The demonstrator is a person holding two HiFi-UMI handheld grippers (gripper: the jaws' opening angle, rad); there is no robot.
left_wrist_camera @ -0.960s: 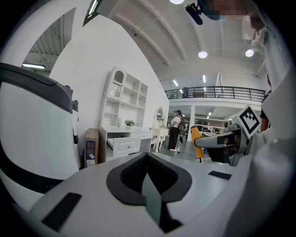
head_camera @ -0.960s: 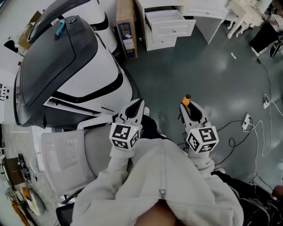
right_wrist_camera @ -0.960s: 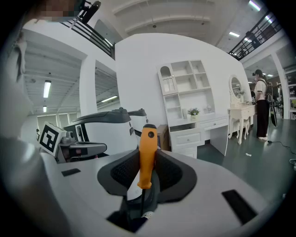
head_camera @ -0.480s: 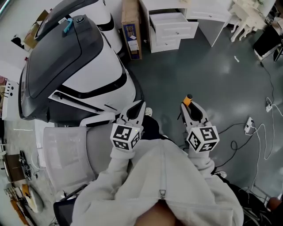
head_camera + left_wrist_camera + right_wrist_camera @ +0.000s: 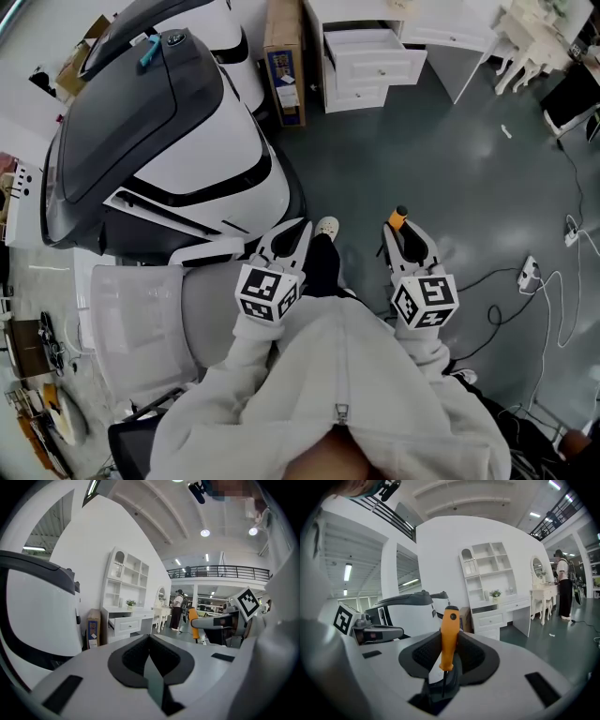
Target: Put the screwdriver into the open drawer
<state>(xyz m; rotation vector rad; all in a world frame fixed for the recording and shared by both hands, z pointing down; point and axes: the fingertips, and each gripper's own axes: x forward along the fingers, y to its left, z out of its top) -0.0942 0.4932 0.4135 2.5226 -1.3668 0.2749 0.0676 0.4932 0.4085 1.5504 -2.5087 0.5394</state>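
- Two hand-held grippers here. The right hand-held gripper is pinched narrow on the screwdriver, with the orange handle sticking out past the jaws and the thin shaft tucked back between them. My guess is that's so the handle end goes in first.
- The left hand-held gripper has its jaws closed together on nothing. It looks parked alongside just to keep out of the way.
- The drawer is the top one of the white unit, and it's pulled out. The screwdriver is well apart from it, on the near side of the floor.
- Room-wise, the floor in front of the drawer is bare, so the approach looks open. A cardboard box stands just left of the drawer, and a big white-and-grey machine fills that side nearer the person.
- Cables lie off to the right, far from the drawer.
- The edge to mind, I'd say, is the drawer's front panel, so come in over it.
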